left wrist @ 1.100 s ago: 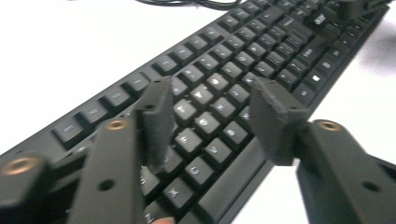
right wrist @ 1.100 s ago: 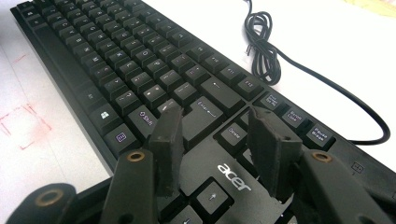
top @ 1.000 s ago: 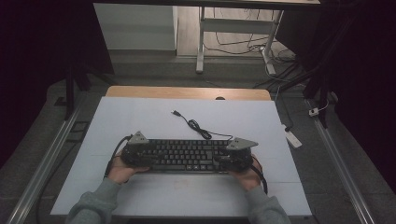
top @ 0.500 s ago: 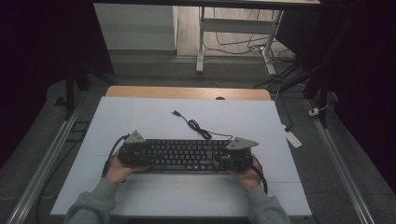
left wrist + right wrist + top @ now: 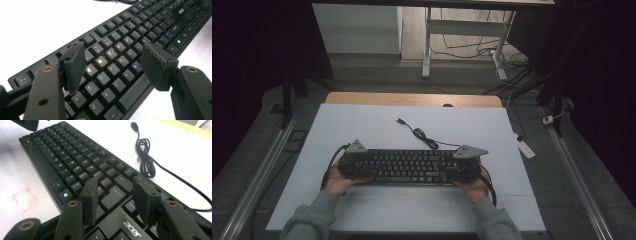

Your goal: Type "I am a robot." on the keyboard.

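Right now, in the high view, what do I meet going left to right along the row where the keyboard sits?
Left gripper with its grey three-cornered plate → black full-size keyboard lying flat on the white table → right gripper with its grey plate → white power strip on the floor, off the table's right edge.

In the high view the two ends of the keyboard (image 5: 409, 166) lie hidden under the left hand-held gripper (image 5: 354, 162) and the right hand-held gripper (image 5: 462, 167), and its key legends are too small to read. The left gripper view cuts the keyboard off at the bottom and right edges. In the right gripper view the far keys blur, and the cable (image 5: 160, 167) runs out of sight behind the keyboard's rear edge.
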